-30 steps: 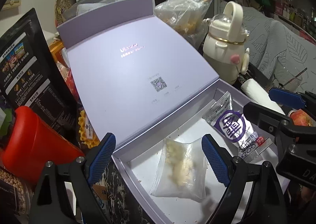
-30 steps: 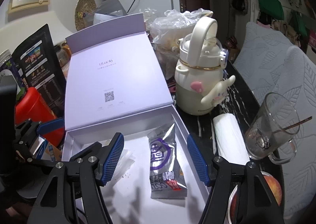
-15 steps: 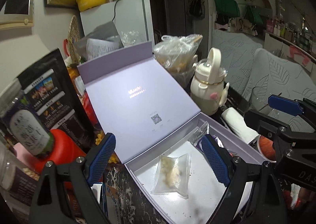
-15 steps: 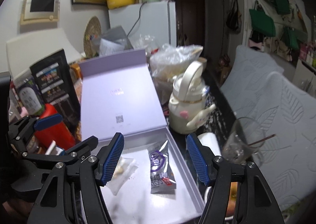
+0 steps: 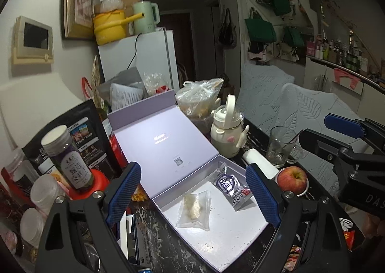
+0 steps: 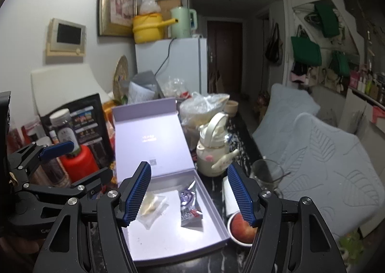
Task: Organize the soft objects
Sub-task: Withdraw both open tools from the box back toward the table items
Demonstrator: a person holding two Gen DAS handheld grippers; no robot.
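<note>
The room was a cramped, dim kitchen-living space, a white fridge point(image 5: 142, 61) at the back and a dark marbled tabletop point(image 5: 168, 244) crowded with jars, bags and bottles. On that table stood a lilac gift box point(image 5: 238, 244), its hinged lid point(image 5: 163, 143) thrown back so that the tray lay open to receive things. Two soft packets lay flat on the tray floor, slightly apart: a clear zip bag of pale food point(image 5: 193, 209) nearer the left and a silver-and-purple snack sachet point(image 5: 232, 187) towards the right wall. Lying side by side rather than heaped, they looked deliberately placed. The left gripper point(image 5: 192, 198) hung above the box with its blue pads spread wide and nothing between them. The right gripper point(image 6: 190, 193) was likewise parted and empty, held clear above the tray. Both seemed raised out of the way, probably because the packing was done or more items were to be fetched. A cream kettle-shaped bottle point(image 6: 213, 150), a glass mug point(image 6: 266, 174) and an apple point(image 5: 292, 178) stood outside the box, being hard things.
</note>
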